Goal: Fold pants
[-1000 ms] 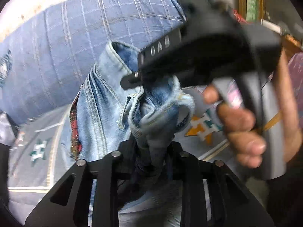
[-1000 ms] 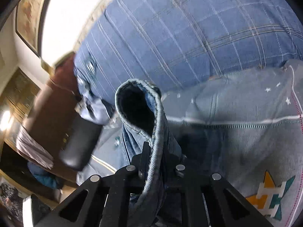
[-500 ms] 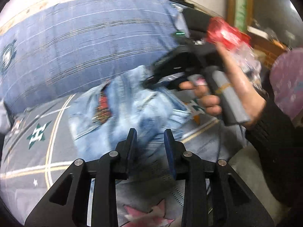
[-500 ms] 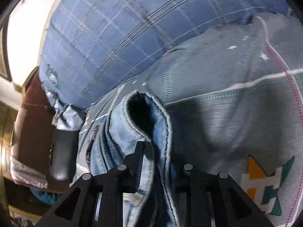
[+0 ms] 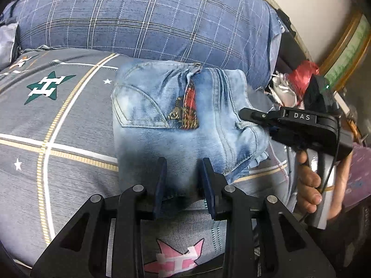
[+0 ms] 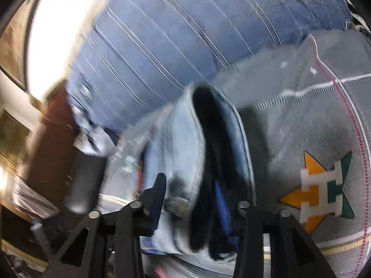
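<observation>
The light-blue jeans [image 5: 176,118] lie folded in a compact stack on the grey patterned bedspread [image 5: 58,120], back pocket and red patch facing up. My left gripper [image 5: 183,169] is open and empty, its fingers hovering over the stack's near edge. My right gripper [image 5: 243,112] shows from the side at the stack's right edge. In the blurred right wrist view the right gripper [image 6: 192,185] has its jaws parted, with the open denim edge [image 6: 185,153] lying between them.
A large blue plaid pillow [image 5: 143,18] lies just behind the jeans. Clutter with a red bag [image 5: 303,74] sits at the right, beside a framed mirror [image 5: 347,46]. A brown chair [image 6: 53,125] stands to the left in the right wrist view.
My left gripper released the jeans and drew back above them. The jeans dropped into a flat folded stack on the bed. My right gripper's jaws have opened around the denim.
</observation>
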`<state>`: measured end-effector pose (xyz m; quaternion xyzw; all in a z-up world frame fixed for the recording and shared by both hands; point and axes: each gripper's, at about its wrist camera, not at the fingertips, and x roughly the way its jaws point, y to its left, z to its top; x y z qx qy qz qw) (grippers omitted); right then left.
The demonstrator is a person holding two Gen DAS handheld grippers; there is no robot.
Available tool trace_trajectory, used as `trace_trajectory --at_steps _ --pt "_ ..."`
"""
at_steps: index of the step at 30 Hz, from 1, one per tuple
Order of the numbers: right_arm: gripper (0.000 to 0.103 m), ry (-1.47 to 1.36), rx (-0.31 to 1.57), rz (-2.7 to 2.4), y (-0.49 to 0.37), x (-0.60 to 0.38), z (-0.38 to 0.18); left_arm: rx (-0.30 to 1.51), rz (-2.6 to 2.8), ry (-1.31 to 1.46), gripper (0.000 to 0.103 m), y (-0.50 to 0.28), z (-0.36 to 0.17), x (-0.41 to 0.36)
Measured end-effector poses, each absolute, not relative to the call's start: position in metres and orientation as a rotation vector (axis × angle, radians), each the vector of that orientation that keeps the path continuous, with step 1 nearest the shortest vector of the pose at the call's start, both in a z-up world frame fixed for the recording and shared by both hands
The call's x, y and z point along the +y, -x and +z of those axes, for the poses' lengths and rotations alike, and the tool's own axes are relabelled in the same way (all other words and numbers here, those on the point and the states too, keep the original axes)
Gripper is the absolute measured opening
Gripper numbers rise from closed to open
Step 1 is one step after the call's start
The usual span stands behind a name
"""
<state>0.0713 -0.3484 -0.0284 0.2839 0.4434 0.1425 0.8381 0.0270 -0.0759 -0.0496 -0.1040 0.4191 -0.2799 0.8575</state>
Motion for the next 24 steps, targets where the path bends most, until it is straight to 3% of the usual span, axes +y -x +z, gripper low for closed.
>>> trace_trajectory --at_steps 6,10,15,16,18,20,22,24 --pt "0.012 -0.479 0.795 0.260 -0.032 -0.343 0.004 0.859 -0.626 0.171 0.028 -0.015 -0.049 -0.086" --pt "0.013 -0.403 1.059 0.121 -0.059 -0.330 -0.049 0.915 -0.613 0.171 0.030 -0.022 -0.067 -0.092" --pt "0.014 -0.439 0.971 0.149 -0.049 -0.338 -0.034 0.873 -0.648 0.261 0.031 -0.015 -0.053 -0.072" --pt "0.016 -0.468 0.920 0.166 -0.044 -0.342 -0.026 0.864 -0.654 0.279 0.031 -0.014 -0.051 -0.068" --pt "0.030 -0.529 0.829 0.209 -0.037 -0.351 -0.014 0.853 -0.662 0.324 0.031 -0.012 -0.043 -0.056" --pt "0.056 -0.575 0.758 0.188 -0.029 -0.361 -0.007 0.855 -0.642 0.389 0.031 -0.017 -0.036 -0.041" --pt "0.060 -0.593 0.721 0.155 -0.022 -0.367 -0.004 0.874 -0.621 0.431 0.033 -0.026 -0.028 -0.031" --pt "0.062 -0.590 0.714 0.112 -0.021 -0.369 -0.004 0.878 -0.608 0.443 0.049 -0.037 -0.018 -0.026"
